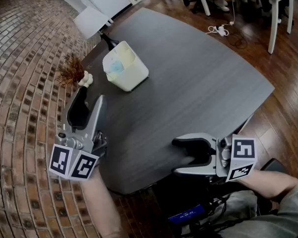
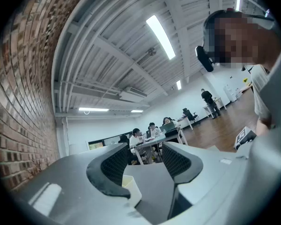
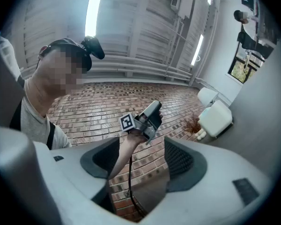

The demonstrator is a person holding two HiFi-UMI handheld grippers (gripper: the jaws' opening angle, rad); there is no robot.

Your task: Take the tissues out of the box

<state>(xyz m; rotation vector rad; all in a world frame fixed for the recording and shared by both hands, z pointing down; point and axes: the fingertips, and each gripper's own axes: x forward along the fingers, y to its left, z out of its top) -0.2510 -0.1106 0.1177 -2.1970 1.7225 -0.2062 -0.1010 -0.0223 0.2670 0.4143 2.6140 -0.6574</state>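
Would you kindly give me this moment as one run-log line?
left gripper: open, empty | right gripper: open, empty | tissue box: on table, untouched | phase: no reach yet

The left claw (image 1: 92,97) and right claw (image 1: 181,156) are light grey with curved jaws lined in black ribbed pads, each bearing a white cube (image 1: 72,162) of black square markers, while a thin black cable (image 3: 129,172) trails from the left one, and the person wears a pale short-sleeved shirt (image 3: 37,121).
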